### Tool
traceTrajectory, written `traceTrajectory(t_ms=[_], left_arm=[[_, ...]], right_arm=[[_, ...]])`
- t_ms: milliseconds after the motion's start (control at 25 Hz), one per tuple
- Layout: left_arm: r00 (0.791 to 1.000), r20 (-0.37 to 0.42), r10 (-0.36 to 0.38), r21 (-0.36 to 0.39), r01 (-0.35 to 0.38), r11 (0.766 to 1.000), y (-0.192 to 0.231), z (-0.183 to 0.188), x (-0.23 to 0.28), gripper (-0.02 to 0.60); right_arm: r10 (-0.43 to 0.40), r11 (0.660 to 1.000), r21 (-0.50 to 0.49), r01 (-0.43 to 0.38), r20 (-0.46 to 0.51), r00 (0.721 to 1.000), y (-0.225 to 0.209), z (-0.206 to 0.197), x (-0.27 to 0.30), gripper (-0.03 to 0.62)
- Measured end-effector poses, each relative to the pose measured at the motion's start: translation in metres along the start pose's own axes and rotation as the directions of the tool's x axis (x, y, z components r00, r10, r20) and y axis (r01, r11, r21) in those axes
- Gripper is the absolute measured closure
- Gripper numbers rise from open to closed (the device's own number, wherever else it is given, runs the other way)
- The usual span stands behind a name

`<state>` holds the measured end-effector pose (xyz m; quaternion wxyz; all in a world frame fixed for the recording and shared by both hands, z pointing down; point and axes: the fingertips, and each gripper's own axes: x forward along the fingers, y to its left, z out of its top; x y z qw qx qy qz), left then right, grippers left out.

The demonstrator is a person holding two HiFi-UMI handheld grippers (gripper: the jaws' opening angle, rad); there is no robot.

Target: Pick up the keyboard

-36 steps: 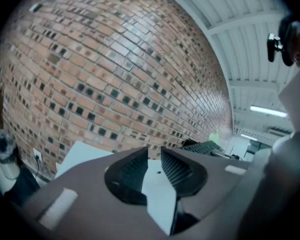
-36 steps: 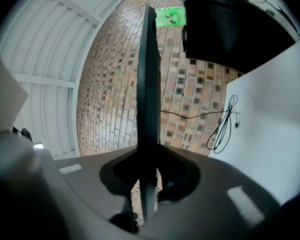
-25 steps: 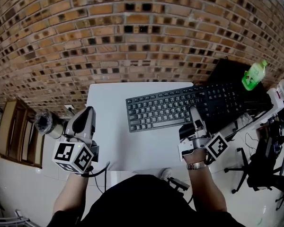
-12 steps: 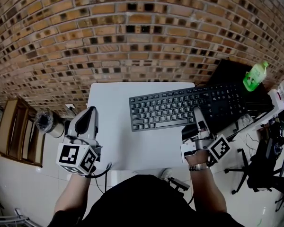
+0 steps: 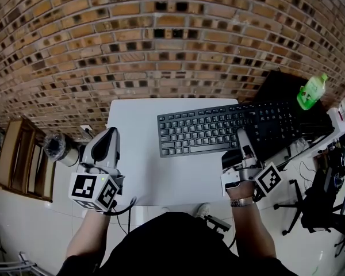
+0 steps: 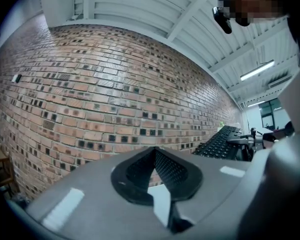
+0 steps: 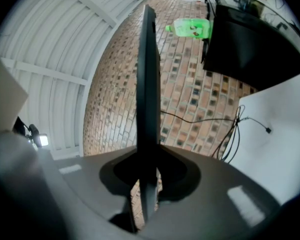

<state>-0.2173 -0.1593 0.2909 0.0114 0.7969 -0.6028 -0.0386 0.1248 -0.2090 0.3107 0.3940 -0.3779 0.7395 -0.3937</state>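
Right gripper (image 7: pixel 147 179) pinching the near edge of the keyboard (image 7: pixel 146 84); hardly anything has shifted in the past second.

Its jaws are clamped on the black slab, seen edge-on between them; the left gripper (image 6: pixel 157 169) is pressed together on nothing, held off the left edge of the white table (image 5: pixel 138 154), well apart from the keyboard; across the head views keyboard, table and both grippers drift slightly right together, which reads as the camera nudging, not the hands; the grip looks the same throughout; brick wall (image 7: pixel 190 104) shows between keyboard and table, so it seems to hang clear of the top, its far end out toward the green bottle (image 5: pixel 309 91); the pick-up looks essentially done, with only a steady one-handed hold left to manage.
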Motion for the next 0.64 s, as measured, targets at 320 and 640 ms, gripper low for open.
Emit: traceTrajectory(t_ms=[320, 640], left_arm=[[1.000, -0.006, 0.000, 0.004, 0.000, 1.000, 0.0018, -0.0018, 0.0012, 0.575], [1.000, -0.010, 0.004, 0.005, -0.004, 1.000, 0.0030, -0.0042, 0.0048, 0.575]], right_arm=[[0.006, 1.000, 0.000, -0.006, 0.001, 1.000, 0.0019, -0.0010, 0.0021, 0.530], [0.013, 1.000, 0.001, -0.013, 0.001, 1.000, 0.0028, 0.0002, 0.0060, 0.530]])
